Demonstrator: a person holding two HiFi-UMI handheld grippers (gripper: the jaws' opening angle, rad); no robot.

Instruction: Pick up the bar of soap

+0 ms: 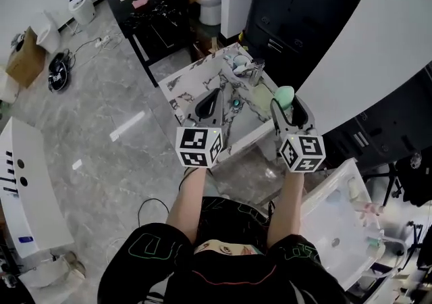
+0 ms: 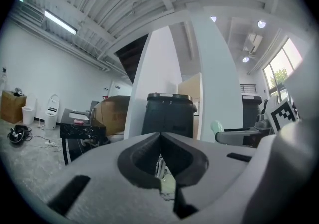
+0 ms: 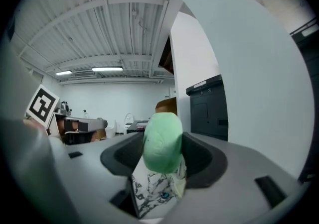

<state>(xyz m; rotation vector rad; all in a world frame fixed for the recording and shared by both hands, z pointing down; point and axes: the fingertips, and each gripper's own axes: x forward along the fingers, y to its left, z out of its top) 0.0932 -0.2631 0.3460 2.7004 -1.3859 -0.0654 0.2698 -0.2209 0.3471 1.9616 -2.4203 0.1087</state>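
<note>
— Why are the left tongs [image 2: 160,137] doing nothing?
— They are pressing tip to tip on empty air, riding level with the right tongs [image 1: 286,103]. I judge they are staying clear of a one-handed lift.
— And the right ones?
— They are pinching the pale green oval bar of soap [image 3: 162,141] at their very tips, one pad on each side. That is probably the steadiest seat for something slippery.
— Which way is it pointing?
— Its long axis is running across the closing line, upright in the right gripper view, and its rounded end is poking above the tips.
— Where is it sitting, then?
— Between the right tips, in the air. The white marble-veined table [image 1: 192,80] is lying below and beyond both tongs.
</note>
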